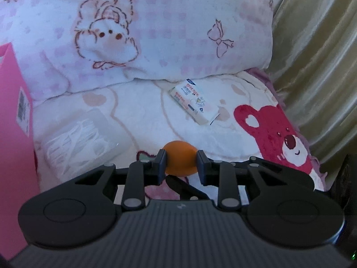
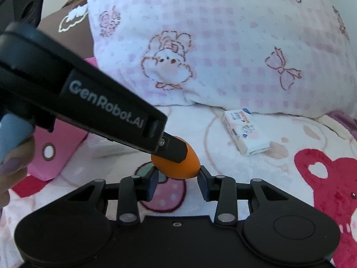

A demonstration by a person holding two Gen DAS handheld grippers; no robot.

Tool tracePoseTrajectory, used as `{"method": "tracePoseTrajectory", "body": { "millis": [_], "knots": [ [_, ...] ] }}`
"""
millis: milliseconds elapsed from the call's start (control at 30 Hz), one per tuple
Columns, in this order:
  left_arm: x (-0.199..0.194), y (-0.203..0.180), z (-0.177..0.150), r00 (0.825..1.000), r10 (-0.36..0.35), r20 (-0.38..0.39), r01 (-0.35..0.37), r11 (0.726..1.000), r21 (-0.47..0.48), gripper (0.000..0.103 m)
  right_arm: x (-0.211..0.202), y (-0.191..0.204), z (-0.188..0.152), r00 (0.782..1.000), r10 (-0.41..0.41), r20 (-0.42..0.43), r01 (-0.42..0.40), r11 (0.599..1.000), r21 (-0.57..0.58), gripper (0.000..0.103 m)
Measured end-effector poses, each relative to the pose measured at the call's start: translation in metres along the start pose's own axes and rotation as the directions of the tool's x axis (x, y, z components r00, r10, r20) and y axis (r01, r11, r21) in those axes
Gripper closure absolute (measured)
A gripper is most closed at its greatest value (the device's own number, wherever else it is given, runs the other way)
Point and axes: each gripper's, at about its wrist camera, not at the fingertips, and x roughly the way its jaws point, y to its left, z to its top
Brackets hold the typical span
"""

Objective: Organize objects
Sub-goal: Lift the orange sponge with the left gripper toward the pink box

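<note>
left hand-held gripper (image 1: 181, 164): my fingers closed on the orange egg-shaped sponge (image 1: 180, 161), just above the bed blanket (image 1: 142, 120) | right hand-held gripper (image 2: 177, 182): half open around its lower end, no grip | risk: smooth rounded sponge squirts out, rolls toward tissue pack (image 1: 193, 101)

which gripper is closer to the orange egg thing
Left. The left gripper has its fingers clamped on the orange egg; the right gripper sits open just below it.
</note>
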Motion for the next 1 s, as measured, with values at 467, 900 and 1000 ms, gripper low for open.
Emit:
{"method": "tracePoseTrajectory", "body": {
  "millis": [467,900,1000],
  "knots": [
    [-0.027,-0.008,-0.024,0.997,0.058,-0.058,-0.059,0.998,-0.028,0.076,-0.022,0.015,-0.013,0.994,0.098,-0.044,-0.098,0.995,0.007,0.059],
    [-0.073,-0.020,-0.048,0.982,0.094,-0.163,-0.104,0.993,-0.053,0.076,-0.066,0.043,-0.014,0.970,0.178,-0.164,-0.174,0.984,0.040,0.057],
    [-0.084,-0.021,-0.054,0.978,0.096,-0.186,-0.108,0.993,-0.055,0.076,-0.083,0.054,-0.016,0.963,0.179,-0.201,-0.177,0.984,0.029,0.057]
  ]
}}
